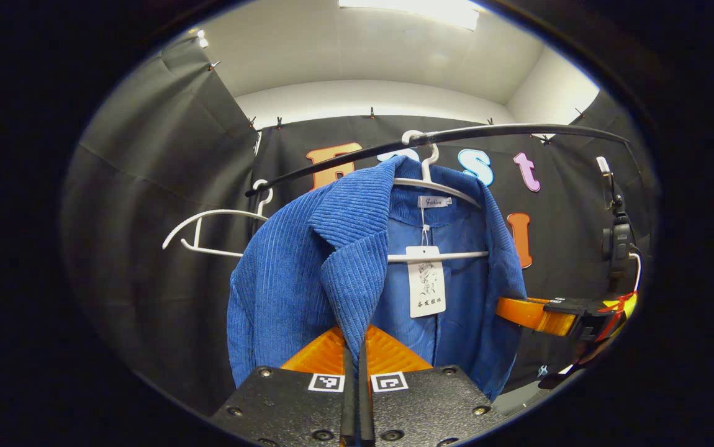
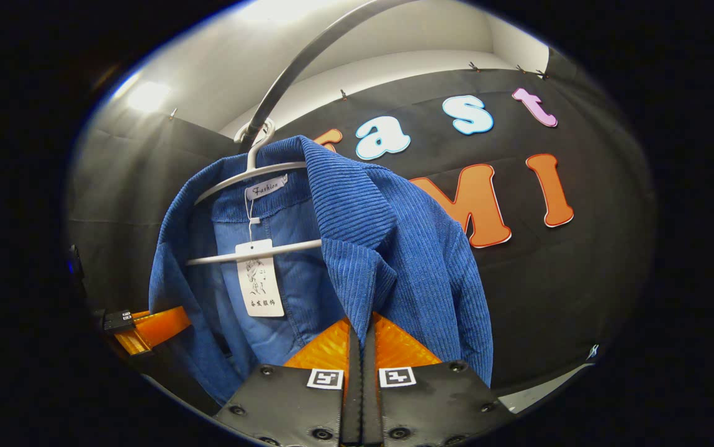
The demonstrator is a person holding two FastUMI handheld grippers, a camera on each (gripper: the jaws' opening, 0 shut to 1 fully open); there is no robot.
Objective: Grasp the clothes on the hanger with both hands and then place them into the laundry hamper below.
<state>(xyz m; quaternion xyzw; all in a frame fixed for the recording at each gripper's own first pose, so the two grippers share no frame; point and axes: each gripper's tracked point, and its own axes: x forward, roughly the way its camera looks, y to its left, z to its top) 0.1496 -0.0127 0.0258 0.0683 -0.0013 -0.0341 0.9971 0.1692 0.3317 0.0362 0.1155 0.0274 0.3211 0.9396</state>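
i have the blue corduroy jacket (image 1: 295, 273) hanging open on a white hanger (image 1: 438, 186) from the dark rail (image 1: 456, 135), a paper tag (image 1: 426, 280) dangling at its neck. my left gripper (image 1: 356, 372) has its fingers pressed together on the jacket's front lapel edge, cloth pinched between them. in the right gripper view, my right gripper (image 2: 362, 354) is likewise clamped on the other lapel of the jacket (image 2: 406, 248). a second, bare white hanger (image 1: 208, 230) sits on the rail beside the jacket. the other gripper's orange finger shows just beside the jacket's far edge.
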